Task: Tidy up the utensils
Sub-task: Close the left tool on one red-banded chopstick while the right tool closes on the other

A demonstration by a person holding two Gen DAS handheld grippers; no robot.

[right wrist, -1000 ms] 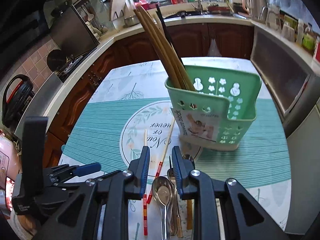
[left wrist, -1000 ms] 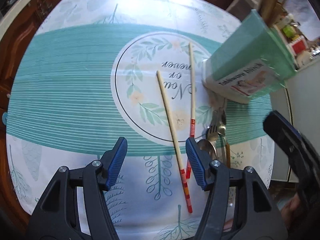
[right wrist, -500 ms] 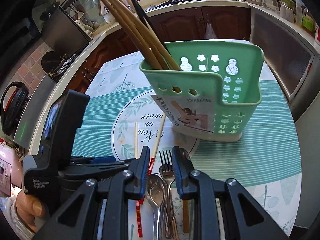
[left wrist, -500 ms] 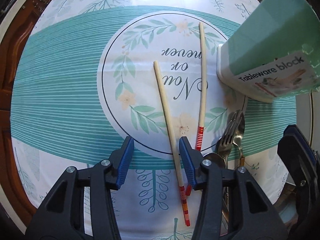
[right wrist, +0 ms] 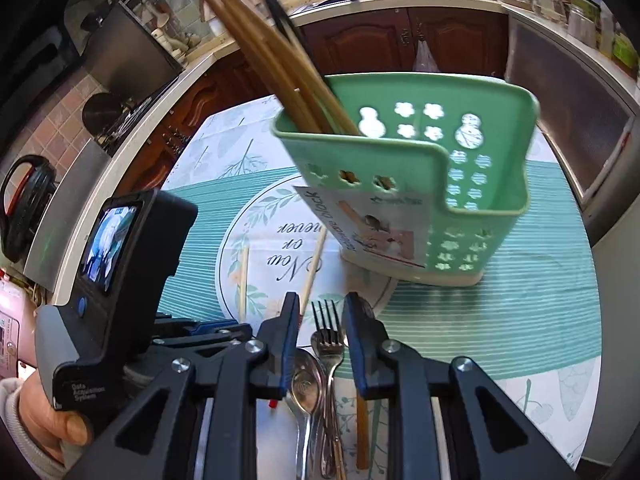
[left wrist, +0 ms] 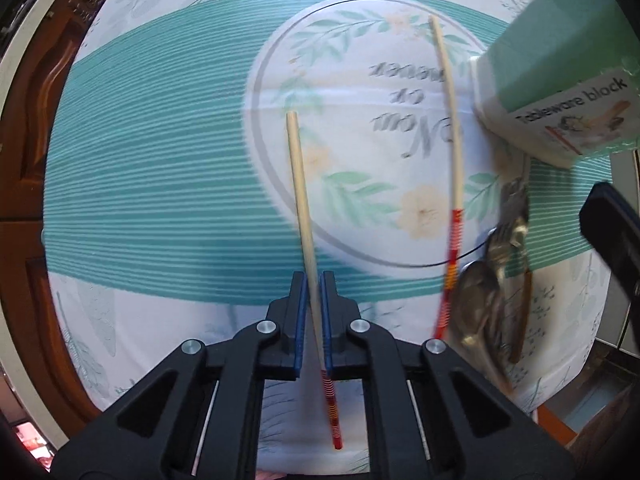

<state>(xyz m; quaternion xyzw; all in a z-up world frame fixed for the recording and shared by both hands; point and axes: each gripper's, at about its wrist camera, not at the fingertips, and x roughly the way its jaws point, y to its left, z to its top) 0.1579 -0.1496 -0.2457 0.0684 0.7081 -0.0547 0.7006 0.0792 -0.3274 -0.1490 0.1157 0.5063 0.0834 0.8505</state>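
A pale chopstick with a red-striped end (left wrist: 298, 184) lies on the tablecloth, and my left gripper (left wrist: 314, 300) points straight down over it. Its jaws are closing tight, and both blue pads press on the stick. A second chopstick (left wrist: 452, 128) lies to the right, near a pile of metal cutlery (left wrist: 496, 264). In the right wrist view my right gripper (right wrist: 320, 312) hovers partly open over a fork (right wrist: 328, 328) and a spoon (right wrist: 306, 380), its pads clear of them. The green utensil holder (right wrist: 420, 184) stands just beyond, with long wooden utensils in one compartment.
The round table (left wrist: 120, 160) wears a teal-striped cloth with a printed circle. A person's hand (right wrist: 44, 412) holds the left gripper's handle with its small screen (right wrist: 108, 244) at the left. Kitchen counters and dark wooden cabinets (right wrist: 440, 40) surround the table.
My left gripper has sunk onto the left chopstick and gone from wide open to clamped on it. The right gripper has dropped slightly towards the fork and spoon, its jaws unchanged.
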